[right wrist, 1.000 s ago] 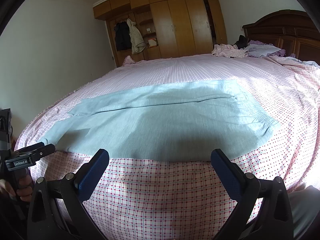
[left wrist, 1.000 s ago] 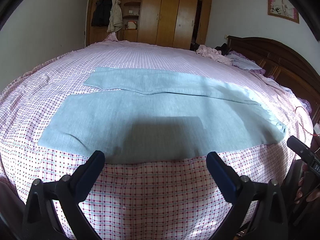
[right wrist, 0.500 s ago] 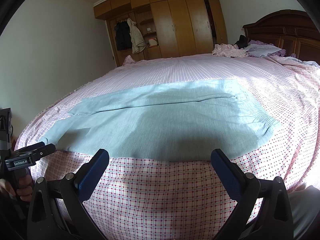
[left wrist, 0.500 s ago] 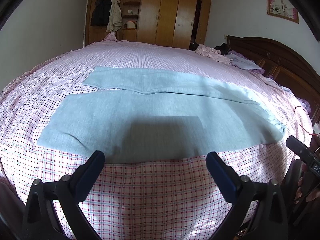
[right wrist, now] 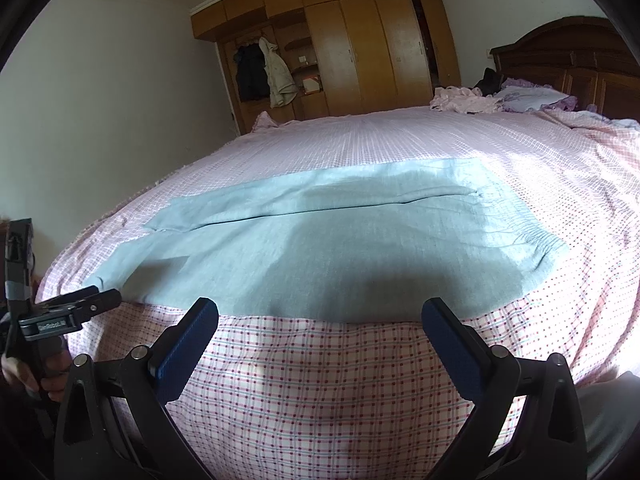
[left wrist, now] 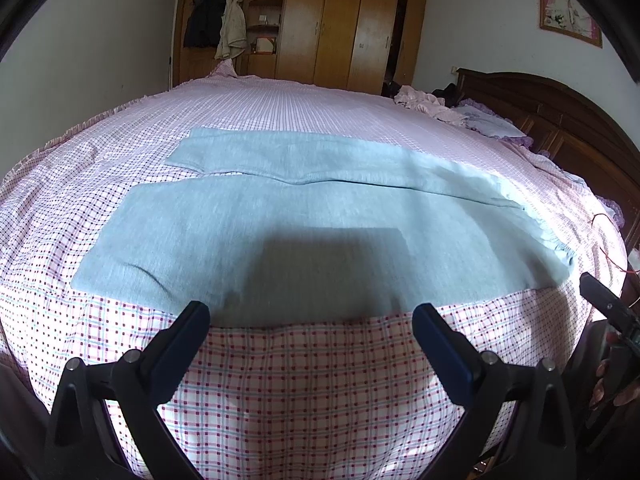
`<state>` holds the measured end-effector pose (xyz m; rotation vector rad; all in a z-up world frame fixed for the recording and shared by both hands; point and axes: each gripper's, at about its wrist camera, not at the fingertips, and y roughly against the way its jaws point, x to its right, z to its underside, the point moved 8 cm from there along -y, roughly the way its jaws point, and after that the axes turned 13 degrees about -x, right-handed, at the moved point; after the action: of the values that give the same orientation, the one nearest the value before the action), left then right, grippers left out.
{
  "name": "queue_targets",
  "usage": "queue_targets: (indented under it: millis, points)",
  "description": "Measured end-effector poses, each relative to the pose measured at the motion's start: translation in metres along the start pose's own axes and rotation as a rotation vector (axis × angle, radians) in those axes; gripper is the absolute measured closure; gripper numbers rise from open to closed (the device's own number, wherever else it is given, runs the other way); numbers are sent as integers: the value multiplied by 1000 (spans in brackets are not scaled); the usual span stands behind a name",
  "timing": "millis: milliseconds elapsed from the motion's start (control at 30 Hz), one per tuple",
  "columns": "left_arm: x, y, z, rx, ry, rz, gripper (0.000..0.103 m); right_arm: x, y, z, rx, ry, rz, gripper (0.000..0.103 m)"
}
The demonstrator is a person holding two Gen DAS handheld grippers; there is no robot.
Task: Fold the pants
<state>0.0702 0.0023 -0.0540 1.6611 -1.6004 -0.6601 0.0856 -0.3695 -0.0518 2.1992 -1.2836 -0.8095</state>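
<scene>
The left gripper (left wrist: 311,328) has its two blue-padded fingers (left wrist: 182,344) spread wide apart, and nothing is between them. They hover over the checked bedspread (left wrist: 304,392) at the near edge of the bed, and I cannot see them touching the cloth. The right gripper (right wrist: 320,326) is the same: its fingers (right wrist: 452,340) stand wide apart, hold nothing, and point over the near edge of the bed.

The light blue pants (left wrist: 304,232) lie flat on the bedspread, near the near edge of the bed, with the legs toward the left side and the waistband (right wrist: 532,236) toward the right side, closer to the headboard (right wrist: 580,64). The two legs lie beside each other with a narrow gap at their ends. The near edge of the pants is just beyond the fingertips of both grippers.

A wooden wardrobe (left wrist: 320,24) stands behind the far edge of the bed.
</scene>
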Motion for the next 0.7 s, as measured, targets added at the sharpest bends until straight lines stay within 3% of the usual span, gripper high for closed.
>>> queue_targets:
  millis: [167, 300, 367, 433, 600, 700]
  points:
    - [2, 2, -13, 10, -15, -3, 0, -3, 1, -9, -11, -19, -47, 5]
    - [7, -1, -30, -34, -14, 35, 0, -10, 2, -28, -41, 1, -46, 5]
    - [12, 1, -46, -45, -41, 67, 0, -15, 3, -50, -59, 45, -5, 5]
    - [16, 2, -68, -66, -80, 53, 0, -17, 1, -72, -76, 71, 12, 5]
    - [19, -3, -134, -49, -138, 4, 0, -19, -17, -145, -47, 136, -53, 5]
    - [22, -22, -169, -77, -173, 37, 0, -14, -43, -178, -65, 194, -69, 5]
